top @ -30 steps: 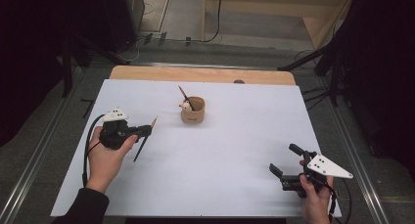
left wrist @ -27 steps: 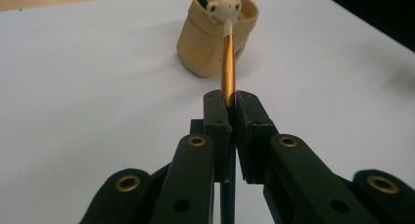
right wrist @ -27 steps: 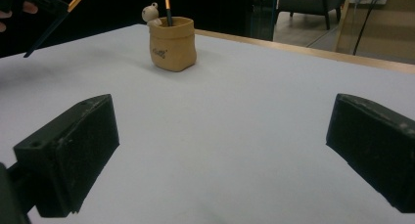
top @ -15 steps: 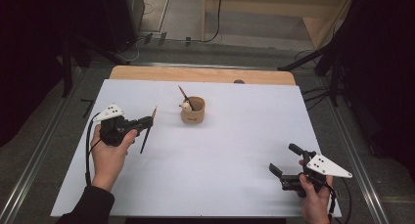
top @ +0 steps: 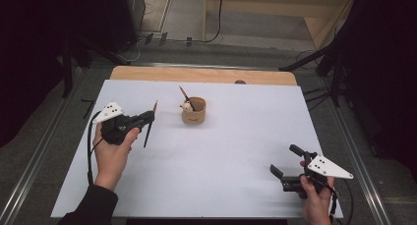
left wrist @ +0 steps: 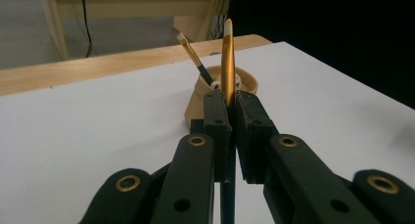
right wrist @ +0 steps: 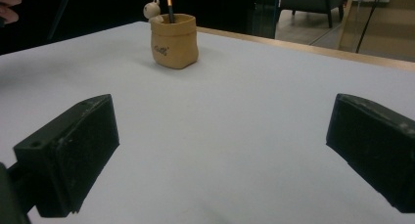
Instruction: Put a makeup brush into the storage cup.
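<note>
At upper centre we note the cup (top: 193, 111) holding one brush (top: 186, 97); our left gripper (top: 145, 118) clamps a near-upright pencil (top: 149, 125), tip up, and the right gripper (top: 285, 162) gapes.

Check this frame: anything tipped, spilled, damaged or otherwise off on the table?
Nothing stands out. The tan pen holder stands upright on the white table with one brush leaning in it. The left gripper is shut on a second brush, held steeply above the table. The right gripper is open and holds nothing. No spills or damage visible.
</note>
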Motion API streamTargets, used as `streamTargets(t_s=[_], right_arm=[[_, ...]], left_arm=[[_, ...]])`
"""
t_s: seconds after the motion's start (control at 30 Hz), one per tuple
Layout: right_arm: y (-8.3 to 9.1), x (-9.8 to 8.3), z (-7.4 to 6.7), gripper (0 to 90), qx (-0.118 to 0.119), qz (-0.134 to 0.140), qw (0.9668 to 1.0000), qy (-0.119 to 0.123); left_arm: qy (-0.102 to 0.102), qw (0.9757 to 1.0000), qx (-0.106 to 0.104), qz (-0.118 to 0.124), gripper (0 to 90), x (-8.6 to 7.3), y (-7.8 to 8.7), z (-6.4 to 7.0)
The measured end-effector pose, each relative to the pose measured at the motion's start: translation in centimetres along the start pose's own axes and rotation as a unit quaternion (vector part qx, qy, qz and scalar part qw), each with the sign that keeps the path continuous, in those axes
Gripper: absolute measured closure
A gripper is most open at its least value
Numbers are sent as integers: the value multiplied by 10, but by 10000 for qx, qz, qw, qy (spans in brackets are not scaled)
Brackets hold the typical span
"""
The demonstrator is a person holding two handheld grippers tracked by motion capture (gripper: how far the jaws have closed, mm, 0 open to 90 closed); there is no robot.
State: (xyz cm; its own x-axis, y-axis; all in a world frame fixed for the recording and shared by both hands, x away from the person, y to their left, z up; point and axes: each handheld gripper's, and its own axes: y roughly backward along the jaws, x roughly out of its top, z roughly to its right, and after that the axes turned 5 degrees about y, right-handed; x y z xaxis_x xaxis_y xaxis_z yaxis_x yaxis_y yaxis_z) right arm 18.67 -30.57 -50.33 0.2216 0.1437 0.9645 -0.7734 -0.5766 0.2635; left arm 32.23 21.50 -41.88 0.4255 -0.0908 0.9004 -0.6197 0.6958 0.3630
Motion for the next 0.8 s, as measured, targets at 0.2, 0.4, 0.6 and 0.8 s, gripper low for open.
streamTargets(t_s=[0.2, 0.4, 0.6, 0.8], right_arm=[[2, -1, 1, 0, -16, 0, 10000, 13], [1, -1, 1, 0, 10, -7, 10000, 36], [0, -1, 1, 0, 36, -10, 10000, 53], [1, -1, 1, 0, 29, -7, 10000, 46]], left_arm=[[37, 9998, -83, 188, 848, 3, -6, 2], [15, 9991, -120, 397, 847, 4, -11, 6], [8, 9985, -231, 498, 848, 4, -18, 7], [42, 9981, -264, 560, 848, 5, -20, 6]])
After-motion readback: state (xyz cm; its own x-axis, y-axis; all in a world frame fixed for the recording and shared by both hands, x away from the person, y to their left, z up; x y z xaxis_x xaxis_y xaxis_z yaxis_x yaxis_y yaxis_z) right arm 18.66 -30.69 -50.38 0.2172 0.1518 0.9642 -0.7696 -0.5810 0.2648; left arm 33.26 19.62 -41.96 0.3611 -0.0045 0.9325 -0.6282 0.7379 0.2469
